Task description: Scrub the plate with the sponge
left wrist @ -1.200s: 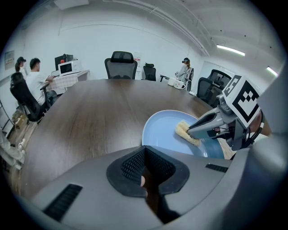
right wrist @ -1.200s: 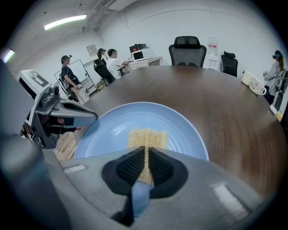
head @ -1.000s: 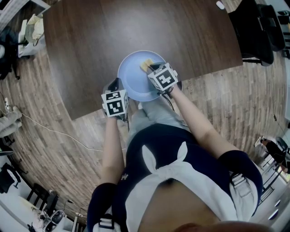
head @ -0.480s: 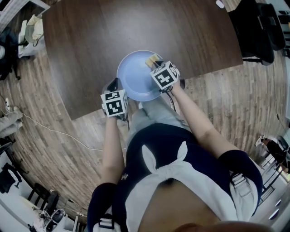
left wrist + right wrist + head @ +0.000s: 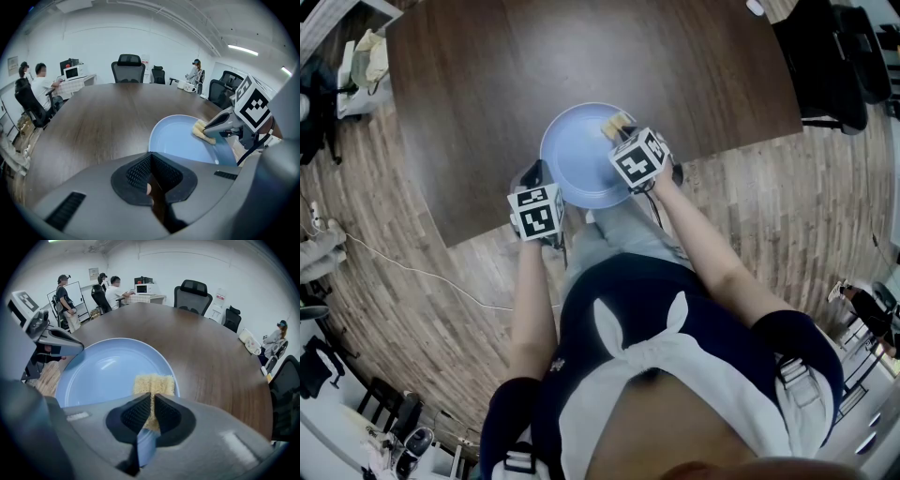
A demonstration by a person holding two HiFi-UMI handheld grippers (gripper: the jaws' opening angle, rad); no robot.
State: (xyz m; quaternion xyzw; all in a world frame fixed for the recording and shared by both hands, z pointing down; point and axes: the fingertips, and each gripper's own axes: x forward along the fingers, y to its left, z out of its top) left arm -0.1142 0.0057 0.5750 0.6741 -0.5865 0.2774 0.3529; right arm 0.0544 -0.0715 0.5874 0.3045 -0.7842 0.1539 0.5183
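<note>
Right now the pale blue plate (image 5: 577,159) lies flat on the dark wooden surface (image 5: 487,84), close to its near edge, and the yellow sponge (image 5: 153,383) rests on the plate's far right side, just at the rim. The right gripper (image 5: 153,399) has its jaws clamped on the near end of the sponge, so most of the sponge sticks out past the tips and lies on the plate. The left gripper (image 5: 150,157) has its jaws together with nothing between them. Its tips sit at the plate's near left rim and appear to touch it, which I read as bracing the plate rather than holding it. The sponge looks soft and light, so it will probably squash and fold under pressure. A hold nearer its middle would let it press flatter, whereas the end grip is likely to let the free part bend when it is pushed. The plate looks stiff, smooth and probably slippery, so scrubbing strokes could slide it across the surface or off the near edge unless the rim is kept steady. Whether it is breakable I cannot tell. Most of the plate's face lies to the left of the sponge.
</note>
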